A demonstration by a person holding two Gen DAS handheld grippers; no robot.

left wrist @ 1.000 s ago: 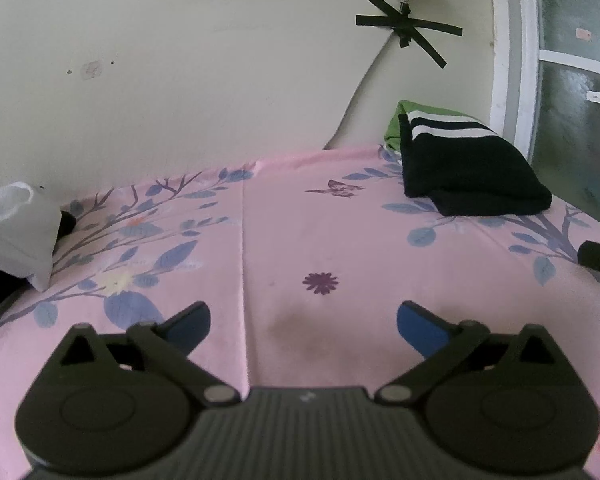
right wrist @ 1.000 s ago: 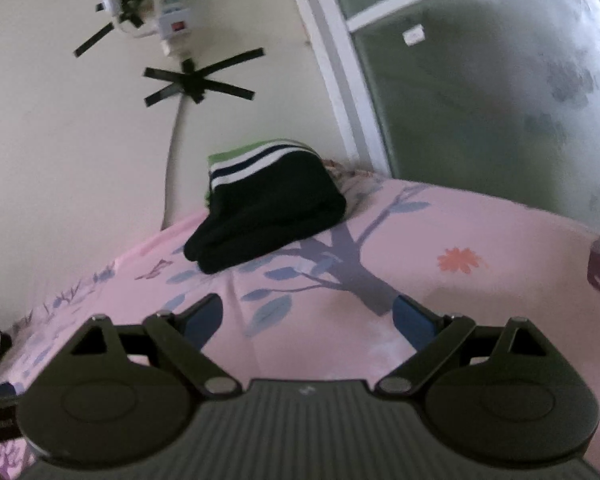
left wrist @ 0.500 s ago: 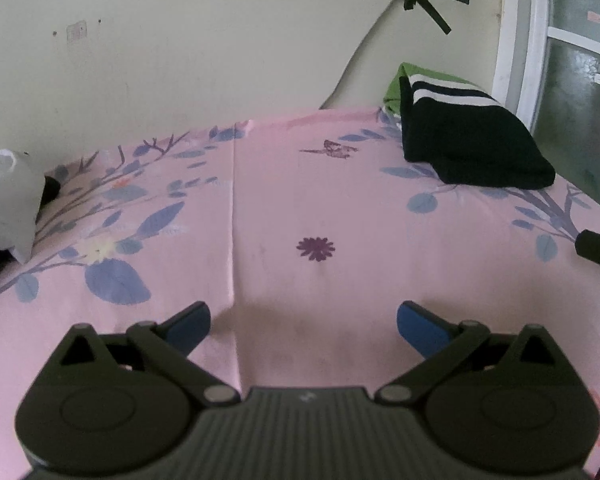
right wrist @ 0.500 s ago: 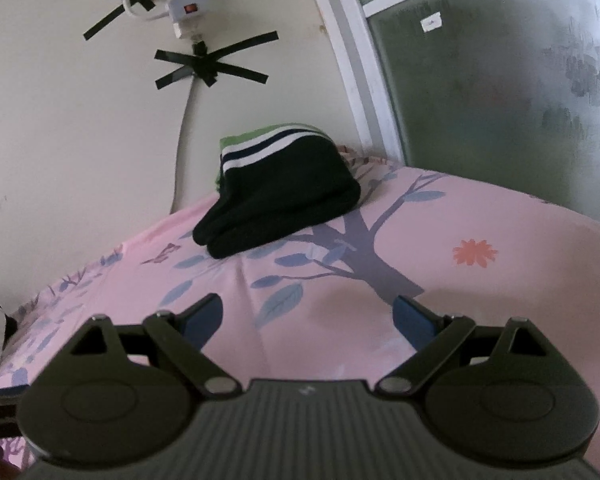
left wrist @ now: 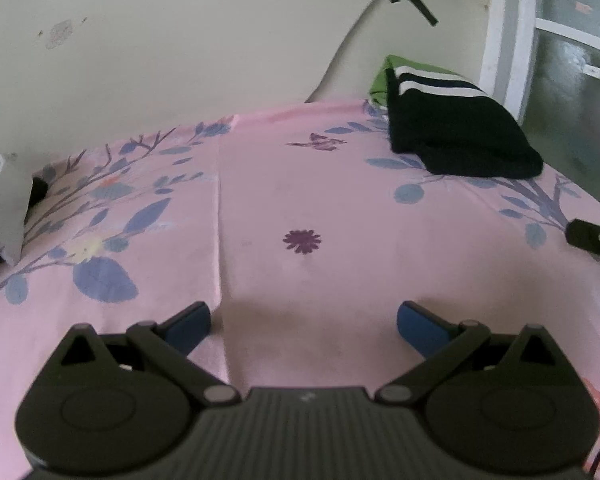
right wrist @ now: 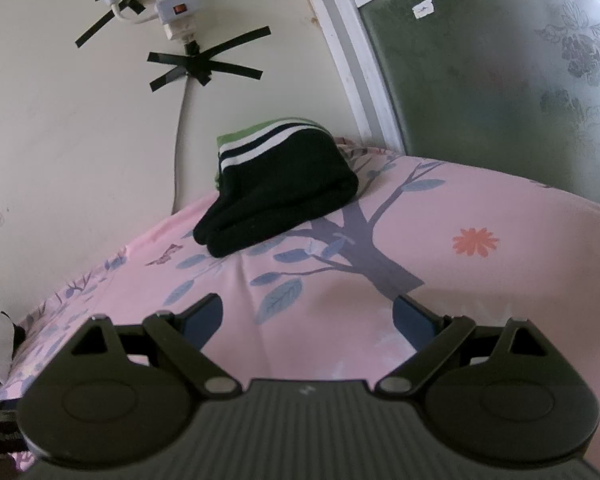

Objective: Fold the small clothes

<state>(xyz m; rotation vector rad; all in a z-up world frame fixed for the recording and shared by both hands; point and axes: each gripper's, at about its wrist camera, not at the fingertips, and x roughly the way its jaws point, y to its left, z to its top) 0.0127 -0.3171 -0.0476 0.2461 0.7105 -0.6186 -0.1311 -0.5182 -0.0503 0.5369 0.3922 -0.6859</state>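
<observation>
Lying folded black garment [right wrist: 284, 196], both tools wide apart.

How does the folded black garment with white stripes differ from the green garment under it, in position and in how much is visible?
The folded black garment with white stripes lies on top; the green garment lies beneath it. The black one shows almost wholly, while only an edge of the green one shows, on the side nearer the wall. The black one carries white stripes; the green edge looks plain. Both rest stacked on the pink floral sheet, apart from both grippers.

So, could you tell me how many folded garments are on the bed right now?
2: a black striped garment on top, a green one beneath, stacked near the wall corner. More may be hidden.
</observation>
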